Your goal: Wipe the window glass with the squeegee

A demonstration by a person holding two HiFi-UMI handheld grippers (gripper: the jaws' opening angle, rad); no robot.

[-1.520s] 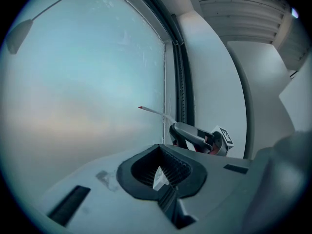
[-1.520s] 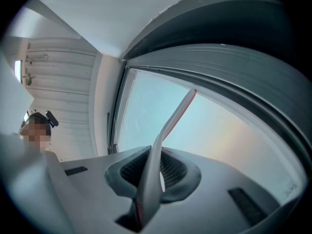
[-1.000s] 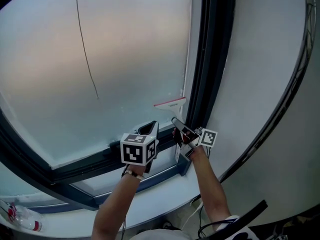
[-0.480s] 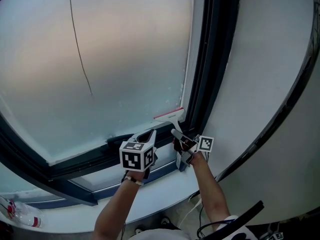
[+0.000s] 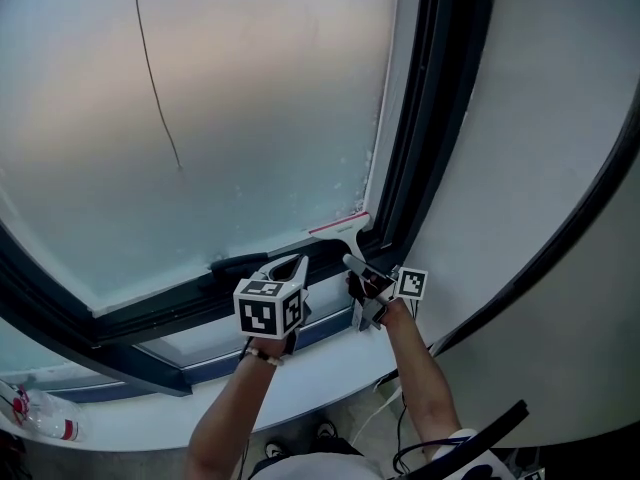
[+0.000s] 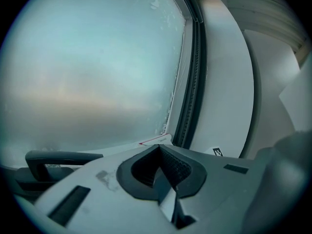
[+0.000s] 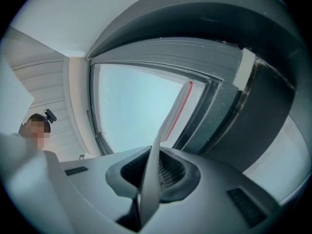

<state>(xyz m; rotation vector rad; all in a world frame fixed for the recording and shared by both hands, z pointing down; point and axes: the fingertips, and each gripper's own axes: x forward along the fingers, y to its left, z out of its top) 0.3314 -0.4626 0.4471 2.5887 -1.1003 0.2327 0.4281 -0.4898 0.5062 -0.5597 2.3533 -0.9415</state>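
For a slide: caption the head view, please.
Right gripper holds the squeegee at the lower right corner of the glass; left gripper shut.

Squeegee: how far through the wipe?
Done: the stroke looks about finished; the squeegee sits at the bottom right corner of the window glass. In hand: the right hand-held gripper is shut on its handle; the left hand-held gripper is shut, empty. Left: specks show along the right edge, perhaps another pass.

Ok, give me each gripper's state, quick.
Left gripper: closed, empty.
Right gripper: closed on the squeegee handle.
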